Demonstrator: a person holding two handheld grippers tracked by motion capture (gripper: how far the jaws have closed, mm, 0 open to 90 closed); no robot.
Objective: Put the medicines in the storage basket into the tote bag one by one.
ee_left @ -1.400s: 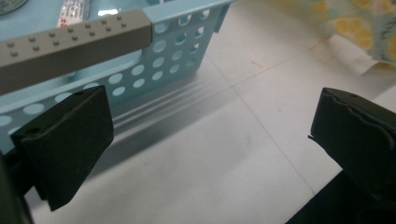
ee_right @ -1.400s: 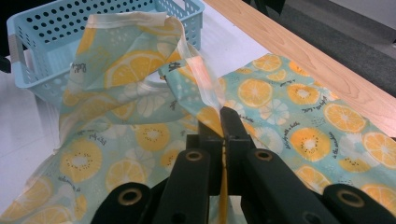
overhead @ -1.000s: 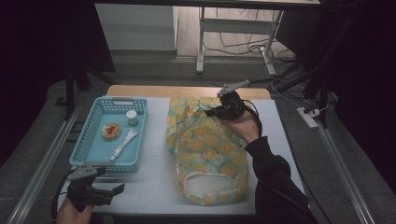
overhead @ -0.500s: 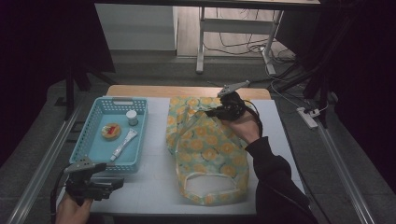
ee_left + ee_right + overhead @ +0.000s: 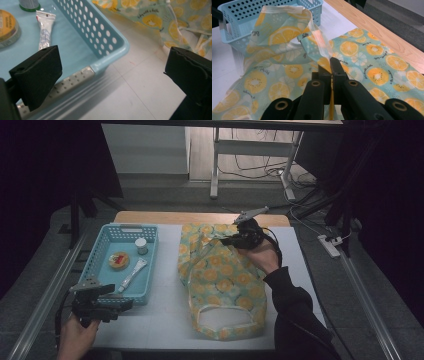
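Note:
A lemon-print cloth bag [image 5: 225, 285] lies flat in the middle of the white table, its opening toward the front edge. My right gripper [image 5: 227, 240] is shut on a fold of the bag's far end and holds it lifted; in the right gripper view the jaws [image 5: 331, 66] pinch the fabric [image 5: 287, 72]. My left gripper [image 5: 122, 304] hangs open at the front left, just before the blue basket [image 5: 95, 262]. In the left gripper view its jaws [image 5: 112, 72] stand wide apart over the basket's near corner [image 5: 117, 47], with nothing between them.
The basket holds a round tin [image 5: 119, 260], a small white bottle [image 5: 141, 245] and a tube [image 5: 134, 271]. A wooden strip [image 5: 150, 217] runs along the table's far edge. Metal rails [image 5: 45, 290] flank the table on both sides.
My left gripper has moved away from the front edge, up toward the basket's near corner. The right gripper and the bag have kept still.

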